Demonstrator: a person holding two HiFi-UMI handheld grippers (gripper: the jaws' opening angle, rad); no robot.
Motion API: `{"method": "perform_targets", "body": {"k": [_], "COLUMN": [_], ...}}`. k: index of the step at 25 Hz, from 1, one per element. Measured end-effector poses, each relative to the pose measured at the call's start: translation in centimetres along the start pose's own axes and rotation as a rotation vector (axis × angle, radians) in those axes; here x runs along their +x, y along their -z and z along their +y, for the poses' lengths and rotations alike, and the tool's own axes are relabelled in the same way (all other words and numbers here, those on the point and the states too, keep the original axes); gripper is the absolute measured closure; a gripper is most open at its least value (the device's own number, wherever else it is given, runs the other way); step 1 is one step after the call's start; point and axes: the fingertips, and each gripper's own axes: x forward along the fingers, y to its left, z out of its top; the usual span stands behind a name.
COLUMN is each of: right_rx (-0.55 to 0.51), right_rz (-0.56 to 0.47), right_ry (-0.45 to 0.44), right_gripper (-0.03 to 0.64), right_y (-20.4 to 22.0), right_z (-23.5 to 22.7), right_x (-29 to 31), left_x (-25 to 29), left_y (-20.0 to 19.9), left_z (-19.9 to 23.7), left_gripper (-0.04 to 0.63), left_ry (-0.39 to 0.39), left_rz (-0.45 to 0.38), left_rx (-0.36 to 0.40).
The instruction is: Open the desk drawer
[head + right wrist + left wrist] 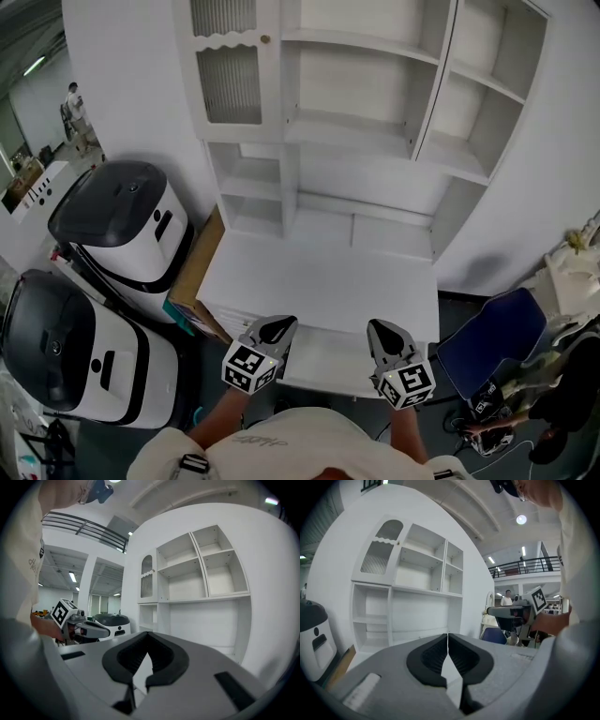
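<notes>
Left gripper (278,328) hovers at the front edge of the white desk (319,277), its jaws pressed together with nothing between them. Just under the desktop, between the two grippers, sits the desk drawer (326,364); whether it is pulled out at all is unclear. Right gripper (386,334) hangs at the same edge, jaws likewise closed and empty.

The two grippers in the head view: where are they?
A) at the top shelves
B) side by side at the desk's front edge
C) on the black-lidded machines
B: the left gripper and the right gripper sit side by side over the front edge of the desk, both shut and empty.
</notes>
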Motion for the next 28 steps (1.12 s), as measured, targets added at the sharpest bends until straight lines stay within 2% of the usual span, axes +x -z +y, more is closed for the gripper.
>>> {"method": "perform_targets", "body": {"k": [5,9,28], "right_rx": [0.006,0.007,0.017], "right_rz": [-0.009,-0.012,0.053], "right_ry": [0.000,0.007,0.000], "right_gripper": [0.615,0.615,0.615], "right_y": [0.0,0.1,2.1], "right_z": [0.0,0.0,1.4], "right_x": [0.0,-0.1,-1.4], "left_x": [-0.3,-0.6,-0.5], "left_y": [0.3,0.6,2.0], "left_z": [0.4,0.5,-0.6], "left_gripper": [0.578,0.578,0.578], "left_ry": [-0.019,-0.030,0.019], "left_rz": [-0.005,-0.001,0.002], "left_rx": [-0.043,-0.045,-0.069]}}
